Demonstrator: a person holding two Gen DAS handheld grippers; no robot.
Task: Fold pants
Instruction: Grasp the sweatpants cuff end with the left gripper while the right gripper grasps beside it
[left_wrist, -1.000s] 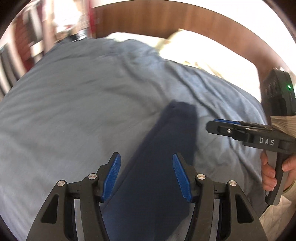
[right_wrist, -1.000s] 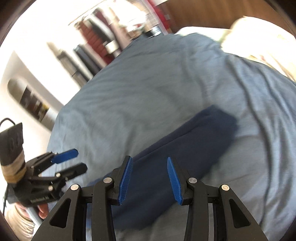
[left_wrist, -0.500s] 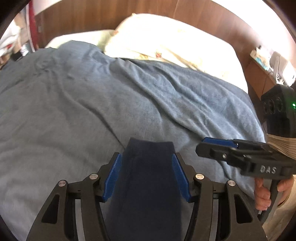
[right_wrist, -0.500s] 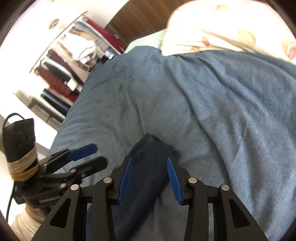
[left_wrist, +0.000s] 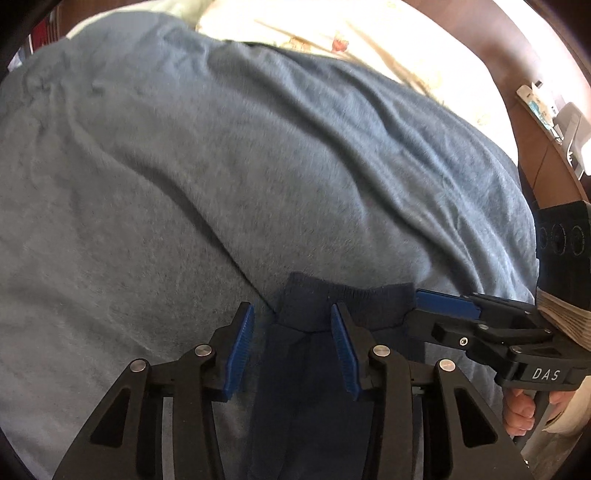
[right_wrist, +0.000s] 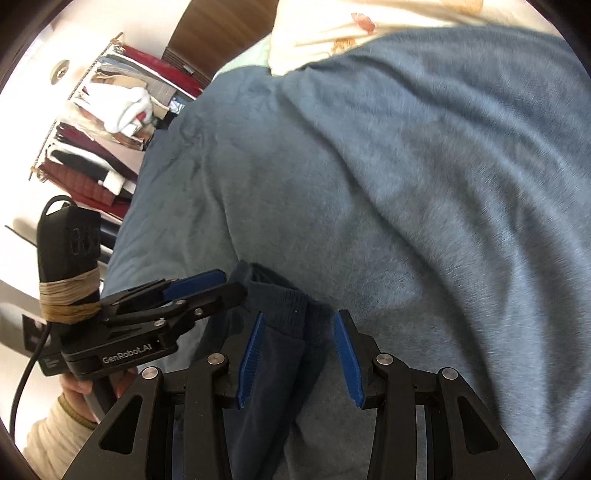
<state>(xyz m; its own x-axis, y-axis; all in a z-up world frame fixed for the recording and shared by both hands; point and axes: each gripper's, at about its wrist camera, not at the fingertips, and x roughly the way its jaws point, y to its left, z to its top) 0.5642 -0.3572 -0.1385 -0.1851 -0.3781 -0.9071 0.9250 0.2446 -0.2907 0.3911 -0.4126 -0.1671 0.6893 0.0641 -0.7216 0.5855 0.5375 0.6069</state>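
Over at the left edge of the bed, past the blue-grey fleece blanket (right_wrist: 369, 184), an open closet of stacked folded clothes (right_wrist: 107, 122) fills the wall. On the blanket lie the dark navy knit pants (left_wrist: 306, 369), already laid narrow, their long axis running from the person's side out toward the ribbed cuffs (left_wrist: 343, 302) at the far end. The left gripper (left_wrist: 291, 347), black with blue ribbed pads, points steeply down over the left cuff; its jaws are closing with the cloth between them, though I see a gap on each side and no pinch yet. Just to its right, the right gripper (right_wrist: 299, 354) straddles the other cuff, half spread, its pads also clear of the fabric, so neither one holds anything. Both sit about equally near the cuff end, side by side across the width. To my eye the coming move hangs on this: the pants stretch back from the grippers toward the person, so a fold would carry the cuffs back along that axis. Farther right lies a cream floral pillow (left_wrist: 369, 40) against the wooden headboard (left_wrist: 517, 74).
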